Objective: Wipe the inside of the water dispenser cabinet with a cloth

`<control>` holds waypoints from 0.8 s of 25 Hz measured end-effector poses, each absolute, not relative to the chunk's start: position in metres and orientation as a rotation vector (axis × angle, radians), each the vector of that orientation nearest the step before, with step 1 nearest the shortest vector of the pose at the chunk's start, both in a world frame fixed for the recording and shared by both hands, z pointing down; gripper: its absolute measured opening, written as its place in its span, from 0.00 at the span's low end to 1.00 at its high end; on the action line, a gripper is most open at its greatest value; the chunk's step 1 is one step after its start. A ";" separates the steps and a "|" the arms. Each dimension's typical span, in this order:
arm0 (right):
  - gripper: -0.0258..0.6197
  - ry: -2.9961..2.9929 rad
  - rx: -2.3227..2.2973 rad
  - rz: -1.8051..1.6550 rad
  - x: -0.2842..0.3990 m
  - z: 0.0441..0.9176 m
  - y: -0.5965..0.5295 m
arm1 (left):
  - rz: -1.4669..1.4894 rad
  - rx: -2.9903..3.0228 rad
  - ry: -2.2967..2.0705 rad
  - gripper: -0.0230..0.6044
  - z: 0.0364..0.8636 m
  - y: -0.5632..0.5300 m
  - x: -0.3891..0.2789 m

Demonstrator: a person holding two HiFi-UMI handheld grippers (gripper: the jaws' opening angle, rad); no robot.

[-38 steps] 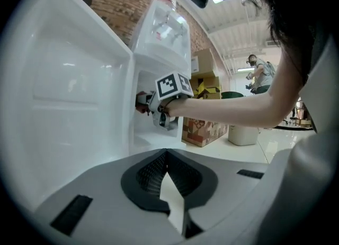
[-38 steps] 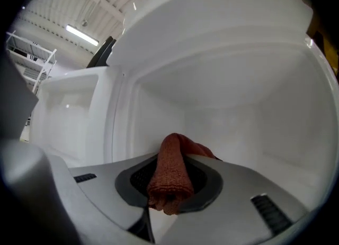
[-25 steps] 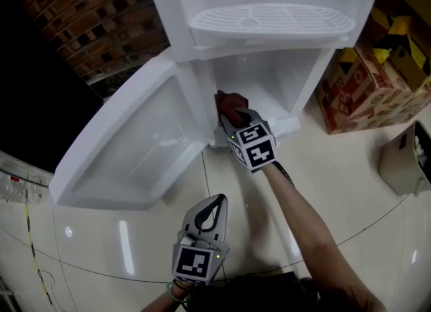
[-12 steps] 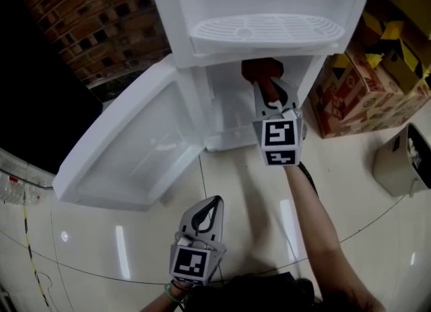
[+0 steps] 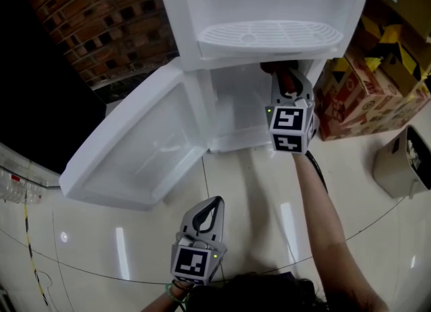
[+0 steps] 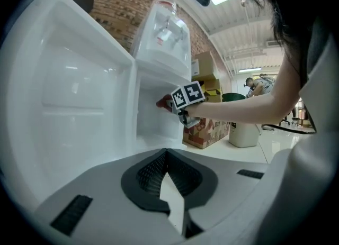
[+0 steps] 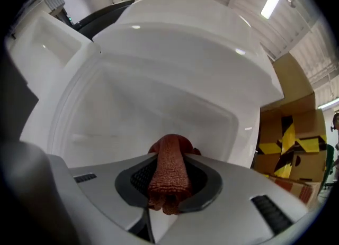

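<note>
Cloth (image 7: 169,172) wipe, upper right of cabinet (image 5: 232,105) interior
Right gripper (image 5: 285,80) clamped the red cloth, held up by the inner wall for scrubbing; left gripper (image 5: 206,215) hung closed, empty, lower centre

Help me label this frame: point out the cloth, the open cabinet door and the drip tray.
cloth (image 7: 169,172): right gripper view, its ribbed middle.
cabinet door (image 5: 145,145): head view, its bare inner panel.
drip tray (image 5: 269,34): head view, its slotted top.
</note>
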State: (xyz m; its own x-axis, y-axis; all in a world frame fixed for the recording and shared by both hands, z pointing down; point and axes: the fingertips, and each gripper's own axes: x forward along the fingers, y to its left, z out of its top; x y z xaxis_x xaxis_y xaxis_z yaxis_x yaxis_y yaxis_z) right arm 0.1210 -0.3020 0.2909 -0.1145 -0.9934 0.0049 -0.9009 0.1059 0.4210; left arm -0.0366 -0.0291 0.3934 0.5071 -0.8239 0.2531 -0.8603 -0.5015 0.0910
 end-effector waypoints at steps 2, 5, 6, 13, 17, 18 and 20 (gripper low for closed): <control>0.17 -2.081 1.855 -0.367 0.126 0.321 -0.306 | 0.260 2.531 -1.461 0.00 0.394 -0.031 -0.043; 0.17 -2.057 1.830 -0.231 0.131 0.361 -0.305 | 0.283 2.542 -1.473 0.00 0.399 -0.031 -0.049; 0.17 -2.042 1.821 -0.200 0.133 0.370 -0.303 | 0.279 2.536 -1.472 0.00 0.399 -0.031 -0.048; 0.17 -2.008 1.754 0.029 0.143 0.443 -0.293 | 0.272 2.525 -1.459 0.00 0.398 -0.028 -0.042; 0.17 -1.998 1.743 0.146 0.149 0.473 -0.287 | 0.275 2.522 -1.458 0.00 0.397 -0.027 -0.042; 0.17 -1.993 1.740 0.151 0.149 0.473 -0.284 | 0.273 2.521 -1.458 0.00 0.397 -0.027 -0.042; 0.17 -2.009 1.734 0.166 0.148 0.469 -0.282 | 0.272 2.520 -1.461 0.00 0.397 -0.027 -0.043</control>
